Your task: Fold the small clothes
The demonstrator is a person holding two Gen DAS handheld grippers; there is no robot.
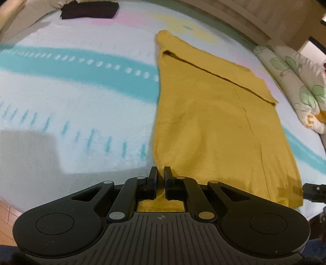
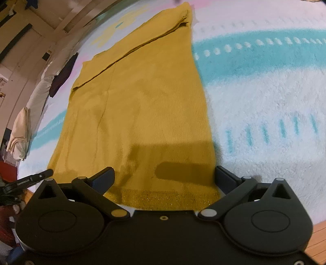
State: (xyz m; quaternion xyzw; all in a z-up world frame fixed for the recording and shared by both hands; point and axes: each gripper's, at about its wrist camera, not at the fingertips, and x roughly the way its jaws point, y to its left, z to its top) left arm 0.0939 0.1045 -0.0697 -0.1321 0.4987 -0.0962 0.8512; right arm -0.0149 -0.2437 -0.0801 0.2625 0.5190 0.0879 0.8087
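**A:** What's closest to you right now?

**B:** My left gripper, tipped steeply downward, jaws pinched nearly together on the near hem of the yellow garment. A strip of yellow cloth shows between the fingers, right at the garment's near left corner.

**A:** And the other hand?

**B:** My right gripper is angled down as well, jaws spread wide, straddling the same hem. One finger sits over the cloth, the other just past its right edge. Nothing is pinched there; the pads stand apart from the fabric.

**A:** How does the garment lie?

**B:** Flat on the bed, on a fuzzy white blanket with teal stripes and dashes. Its long axis runs straight away from me, hem near, narrowing toward the far end. A diagonal folded edge crosses the upper part.

**A:** Anything you can't make out?

**B:** The very near edge of the hem hides behind my gripper bodies. A dark folded cloth lies far off at the bed's top edge; what it is, I can't tell. A floral pillow is cut off at the right. Everything is a bit blurred.
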